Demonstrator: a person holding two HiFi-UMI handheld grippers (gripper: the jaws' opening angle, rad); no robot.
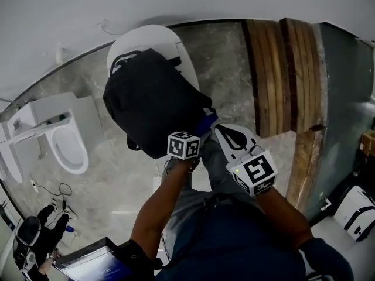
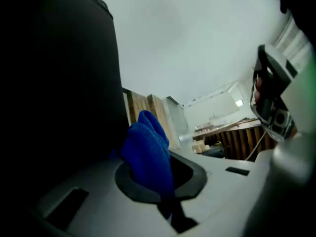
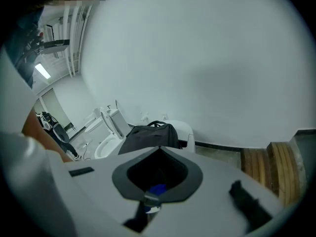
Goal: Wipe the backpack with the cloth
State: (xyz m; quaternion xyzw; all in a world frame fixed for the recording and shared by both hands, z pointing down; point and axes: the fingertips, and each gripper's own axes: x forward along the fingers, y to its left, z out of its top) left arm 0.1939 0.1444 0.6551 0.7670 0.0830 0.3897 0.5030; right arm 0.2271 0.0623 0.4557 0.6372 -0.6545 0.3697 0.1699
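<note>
A black backpack (image 1: 152, 104) stands on a white rounded stand (image 1: 170, 40); it fills the left of the left gripper view (image 2: 54, 83) and shows small ahead in the right gripper view (image 3: 148, 135). My left gripper (image 1: 202, 132) is shut on a blue cloth (image 1: 206, 124), which lies against the backpack's lower right side. The bunched cloth (image 2: 148, 149) sticks up out of the left gripper (image 2: 163, 186) beside the black fabric. My right gripper (image 1: 225, 134) hovers just right of the cloth, off the backpack, its jaws (image 3: 153, 194) shut; a blue speck shows at their tips.
A white toilet (image 1: 67, 142) stands left of the backpack. Wooden planks (image 1: 287, 75) lean along the right wall, with a white case (image 1: 357, 209) on the floor below them. A laptop (image 1: 94, 265) and black gear (image 1: 35, 233) lie at the lower left.
</note>
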